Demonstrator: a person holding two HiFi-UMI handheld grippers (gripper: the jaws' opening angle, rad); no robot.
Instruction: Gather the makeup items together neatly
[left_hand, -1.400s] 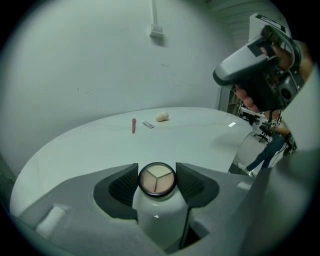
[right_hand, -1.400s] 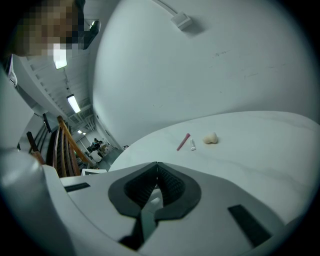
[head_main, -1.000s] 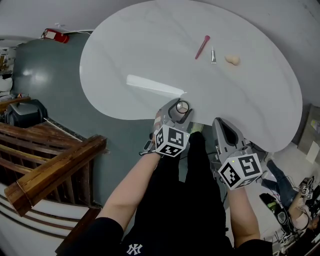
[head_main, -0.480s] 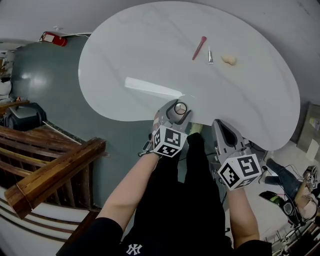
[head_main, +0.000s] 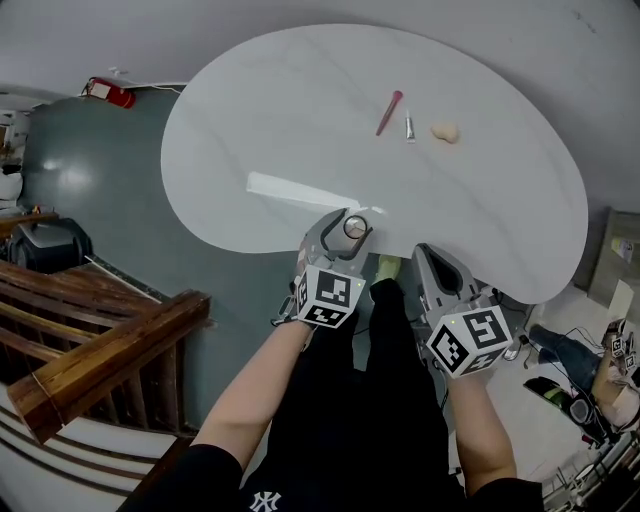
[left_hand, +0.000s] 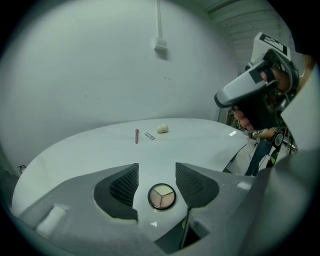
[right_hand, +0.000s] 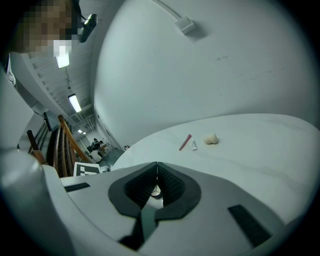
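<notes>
A round three-shade compact (head_main: 355, 226) lies at the near edge of the white table (head_main: 500, 190). My left gripper (head_main: 345, 230) is open around the compact (left_hand: 162, 196), with a gap on its left side. Far across the table lie a pink tube (head_main: 389, 111), a small silver tube (head_main: 409, 126) and a beige sponge (head_main: 445, 131), close together in a row. They also show as the pink tube (left_hand: 136, 136) and the sponge (right_hand: 211, 138). My right gripper (head_main: 432, 256) hangs off the table's near edge, shut and empty (right_hand: 157, 172).
The table's curved near edge (head_main: 300, 245) runs just under both grippers. Left of it is dark floor with a red extinguisher (head_main: 110, 93) and a wooden railing (head_main: 110, 340). Cables and clutter (head_main: 585, 390) lie on the floor at the right.
The head view has shifted, so the table and items sit lower and further left in frame. Both grippers keep their places at the near edge; the jaws look unchanged.
</notes>
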